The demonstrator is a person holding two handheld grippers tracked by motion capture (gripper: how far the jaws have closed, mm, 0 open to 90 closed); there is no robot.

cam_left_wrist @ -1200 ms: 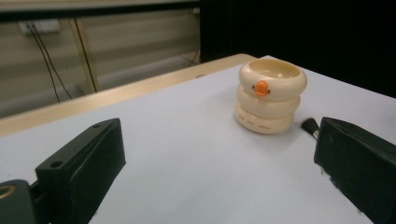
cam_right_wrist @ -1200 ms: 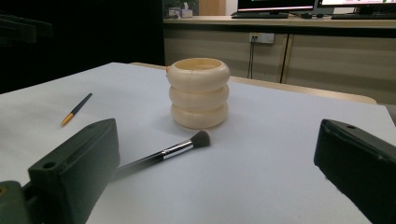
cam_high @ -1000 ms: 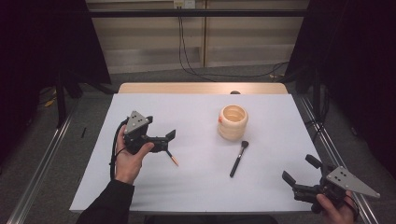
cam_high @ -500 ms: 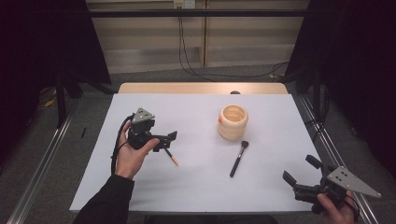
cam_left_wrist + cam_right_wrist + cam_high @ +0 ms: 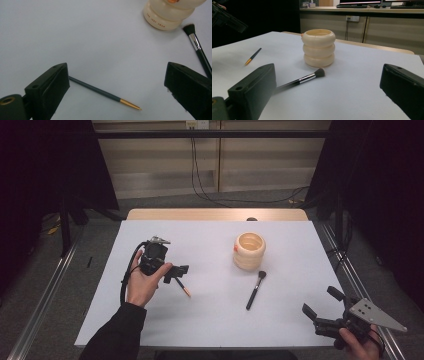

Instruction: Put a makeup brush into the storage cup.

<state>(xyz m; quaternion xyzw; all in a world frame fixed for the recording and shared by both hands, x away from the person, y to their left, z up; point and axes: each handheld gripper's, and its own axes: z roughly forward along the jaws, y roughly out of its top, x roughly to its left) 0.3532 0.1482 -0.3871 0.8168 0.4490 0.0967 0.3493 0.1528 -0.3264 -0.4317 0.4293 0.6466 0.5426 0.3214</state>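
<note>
Spread wide, the left gripper (image 5: 176, 271) hangs over the slim dark pencil-like stick with a gold tip (image 5: 183, 287), which lies flat on the white table sheet (image 5: 210, 315) at the left-centre of the high view. From above, the black jaws cover the stick's dark end, so that part is hard to make out and whether they touch it cannot be told. The left gripper view settles more: there the stick (image 5: 103, 93) lies on the sheet between the two parted jaws, its dark end running behind the left jaw and its gold tip pointing toward the right one, with neither jaw closed on it.

Down at the near right corner of the table, the right gripper (image 5: 321, 310) is also open and holds nothing. Its own view looks low across the sheet and shows what the high view flattens: the cream-coloured ribbed round holder made of three stacked rings (image 5: 318, 47) stands upright, and the black-handled makeup brush with a silver ferrule (image 5: 304, 79) lies just in front of it, bristles toward the holder. The brush's handle end is hidden behind that gripper's left jaw. In the left gripper view the holder (image 5: 170, 13) is cut off by the top edge, and printed lettering on its base is too small to read.
</note>
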